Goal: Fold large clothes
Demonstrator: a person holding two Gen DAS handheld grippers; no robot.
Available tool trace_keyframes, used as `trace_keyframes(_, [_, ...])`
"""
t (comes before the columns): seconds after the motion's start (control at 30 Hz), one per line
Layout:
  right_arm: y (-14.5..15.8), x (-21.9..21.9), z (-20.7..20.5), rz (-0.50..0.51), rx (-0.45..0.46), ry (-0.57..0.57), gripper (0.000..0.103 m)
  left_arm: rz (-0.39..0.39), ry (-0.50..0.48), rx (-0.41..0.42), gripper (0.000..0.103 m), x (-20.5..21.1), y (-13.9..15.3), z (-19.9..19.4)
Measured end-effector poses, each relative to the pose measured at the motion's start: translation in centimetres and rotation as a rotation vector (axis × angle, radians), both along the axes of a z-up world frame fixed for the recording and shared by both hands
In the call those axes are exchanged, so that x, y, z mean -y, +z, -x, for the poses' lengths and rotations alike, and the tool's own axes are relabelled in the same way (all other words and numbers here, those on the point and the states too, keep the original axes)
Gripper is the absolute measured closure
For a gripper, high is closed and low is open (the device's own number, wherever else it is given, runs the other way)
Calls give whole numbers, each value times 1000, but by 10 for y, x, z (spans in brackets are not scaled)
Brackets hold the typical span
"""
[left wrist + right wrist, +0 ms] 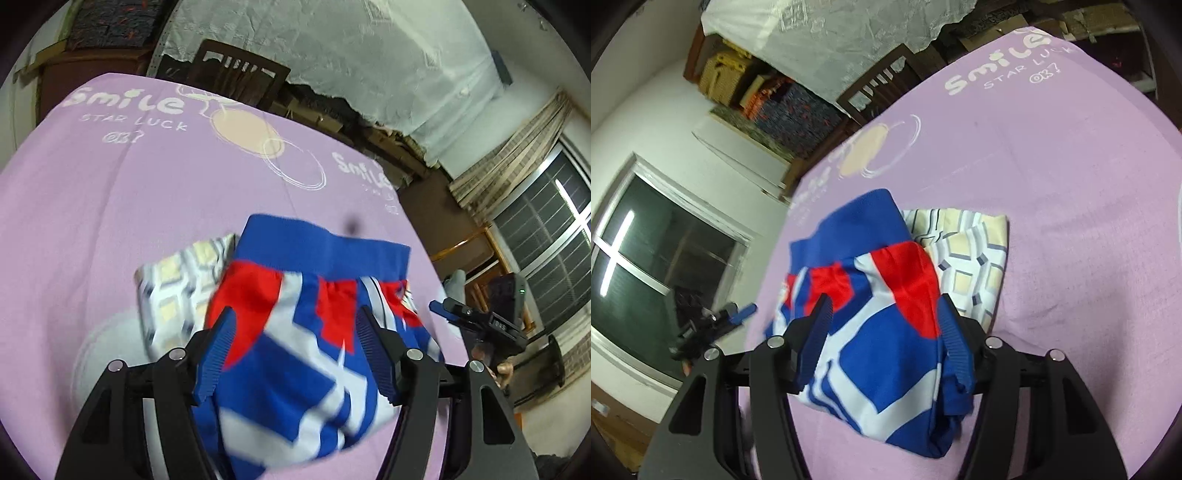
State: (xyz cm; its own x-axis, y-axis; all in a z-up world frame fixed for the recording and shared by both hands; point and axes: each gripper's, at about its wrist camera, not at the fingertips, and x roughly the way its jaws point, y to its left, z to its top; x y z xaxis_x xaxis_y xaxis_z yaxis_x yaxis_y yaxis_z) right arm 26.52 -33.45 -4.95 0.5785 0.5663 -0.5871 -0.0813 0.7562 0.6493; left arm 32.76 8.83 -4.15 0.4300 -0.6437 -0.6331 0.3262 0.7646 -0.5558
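A folded blue, red and white garment point(306, 295) lies on the purple printed sheet point(110, 203), its blue ribbed hem at the far side. My left gripper point(293, 314) is open, its blue pads standing either side of the garment's near part without pressing it. In the right wrist view the same garment point(879, 295) lies between the spread fingers of my right gripper point(885, 299), which is also open. A folded cream and white patterned cloth point(184, 288) point(971, 258) lies beside the garment and partly under it. Each view catches the other gripper off the sheet's edge, the right gripper point(476, 321) and the left gripper point(716, 321).
A dark wooden chair point(236, 70) stands beyond the far edge of the sheet. White lace cloth point(369, 55) hangs over stacked things behind it. A dark window point(646, 258) and a curtain point(509, 162) are to the side. The sheet point(1052, 184) stretches wide around the garments.
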Motion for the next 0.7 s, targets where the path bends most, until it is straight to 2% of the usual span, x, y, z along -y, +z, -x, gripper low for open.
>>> trace_keyframes(0.1, [5,-14,-14,115,26,5,45,-7,8,-31,36,10,-11,-30])
trace_keyframes(0.23, [2,-26,-42,196,52,-2,45,28,-19,-61,36,21,-27,-63])
trace_keyframes(0.43, [-18,-29,-74,172,48,19,45,67,-32,-87,35,22,-45,-79])
trace_keyframes(0.53, [-27,-31,-82,157,37,37,45,120,-31,-74,36,17,-48,-79])
trace_keyframes(0.6, [-32,-32,-84,140,33,49,46,124,-26,-55,38,17,-48,-76])
trace_keyframes(0.67, [-34,-35,-84,128,29,76,62,92,-22,-19,61,22,-42,-73])
trace_keyframes(0.7, [-34,-39,-84,138,26,89,73,89,-25,-4,70,23,-39,-70])
